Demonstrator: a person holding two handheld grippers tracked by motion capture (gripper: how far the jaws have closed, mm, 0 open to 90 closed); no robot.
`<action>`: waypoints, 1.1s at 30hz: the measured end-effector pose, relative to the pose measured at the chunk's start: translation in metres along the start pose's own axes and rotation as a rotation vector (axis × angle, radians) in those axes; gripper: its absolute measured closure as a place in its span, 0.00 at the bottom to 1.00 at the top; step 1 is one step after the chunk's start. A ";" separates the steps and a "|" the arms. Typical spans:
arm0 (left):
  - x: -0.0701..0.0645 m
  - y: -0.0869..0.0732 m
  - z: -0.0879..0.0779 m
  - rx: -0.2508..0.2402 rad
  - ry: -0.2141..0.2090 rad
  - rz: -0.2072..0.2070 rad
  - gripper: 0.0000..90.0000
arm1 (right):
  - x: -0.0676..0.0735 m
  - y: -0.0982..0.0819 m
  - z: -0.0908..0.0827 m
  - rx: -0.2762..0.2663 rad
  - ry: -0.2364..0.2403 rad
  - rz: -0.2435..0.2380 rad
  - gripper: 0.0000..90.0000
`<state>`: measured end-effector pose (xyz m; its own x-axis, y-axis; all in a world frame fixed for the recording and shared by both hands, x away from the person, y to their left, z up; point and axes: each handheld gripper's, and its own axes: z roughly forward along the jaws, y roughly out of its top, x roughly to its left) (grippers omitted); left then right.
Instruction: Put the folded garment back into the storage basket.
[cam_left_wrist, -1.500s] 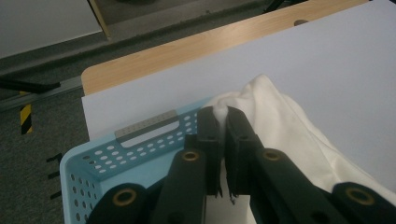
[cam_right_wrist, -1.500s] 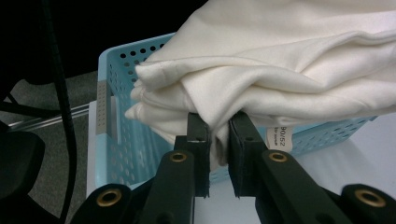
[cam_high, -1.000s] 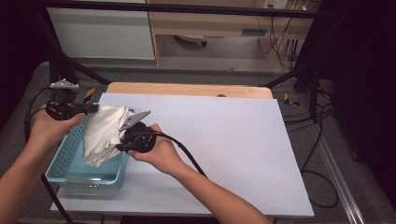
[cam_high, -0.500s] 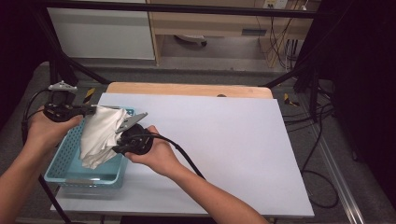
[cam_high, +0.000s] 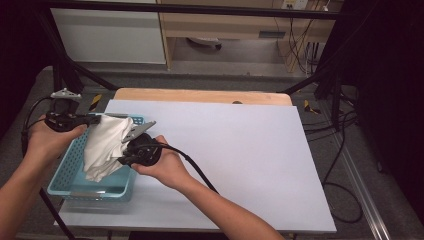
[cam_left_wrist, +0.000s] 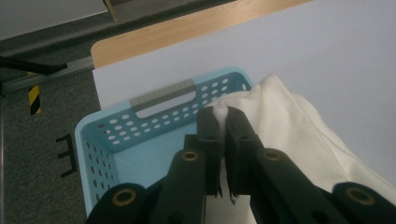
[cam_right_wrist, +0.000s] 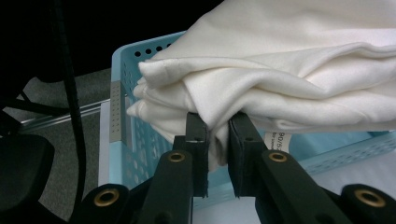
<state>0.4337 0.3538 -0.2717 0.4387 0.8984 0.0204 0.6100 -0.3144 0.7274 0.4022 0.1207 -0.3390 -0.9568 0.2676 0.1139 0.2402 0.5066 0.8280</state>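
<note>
Both hand-held grippers, left (cam_high: 92, 120) and right (cam_high: 131, 150), were clenched on the white cloth (cam_high: 105, 147), lifted partway above the blue basket (cam_high: 75, 172), not yet on the table (cam_high: 240, 150).

Cloth (cam_high: 105, 147) over basket (cam_high: 70, 172) at table's (cam_high: 240, 150) left edge.

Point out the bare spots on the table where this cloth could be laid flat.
The white table sheet is bare from the blue basket rightward to its right edge, and back to the wooden strip. It is crowded at the left: the basket, the white cloth, the left gripper and the right gripper.
</note>
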 end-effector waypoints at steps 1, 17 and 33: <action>0.001 0.000 0.000 0.001 0.000 -0.002 0.95 | 0.000 0.000 0.001 0.000 0.001 -0.004 0.89; 0.007 -0.006 0.002 0.006 0.006 -0.019 0.95 | -0.002 -0.003 0.015 0.005 0.005 0.008 0.88; 0.009 -0.011 0.006 0.023 0.029 -0.022 0.95 | -0.002 -0.008 0.026 0.026 0.008 0.003 0.87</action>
<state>0.4344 0.3632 -0.2838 0.4063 0.9134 0.0247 0.6341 -0.3013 0.7122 0.4066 0.1376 -0.3605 -0.9574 0.2623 0.1208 0.2469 0.5268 0.8134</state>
